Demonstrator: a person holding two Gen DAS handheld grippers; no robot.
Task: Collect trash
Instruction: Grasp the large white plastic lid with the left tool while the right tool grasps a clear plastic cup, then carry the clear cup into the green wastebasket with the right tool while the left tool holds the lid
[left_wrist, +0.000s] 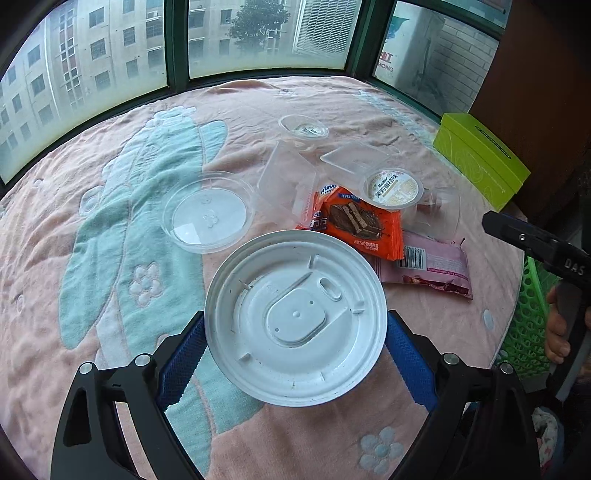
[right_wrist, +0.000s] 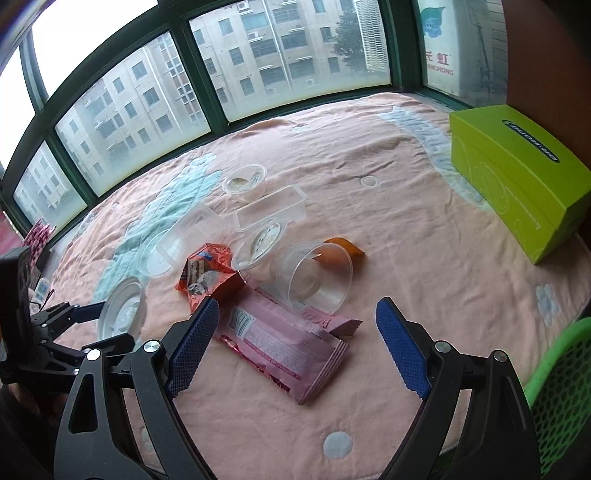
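Left wrist view: the left gripper (left_wrist: 295, 354) is pinching a white cup lid (left_wrist: 295, 325) across its rim, blue pads pressing both edges, lifting it clear of the pink blanket (left_wrist: 92, 332), probably for the green basket (left_wrist: 532, 325) alongside. Clear containers and an orange wafer wrapper (left_wrist: 354, 221) are lying beyond.

Right wrist view: the right gripper (right_wrist: 295, 339) is hanging spread and empty, straddling the pink wrapper (right_wrist: 284, 350), apparently lining up its pick. The clear tub (right_wrist: 314, 277) is lying tipped just behind.
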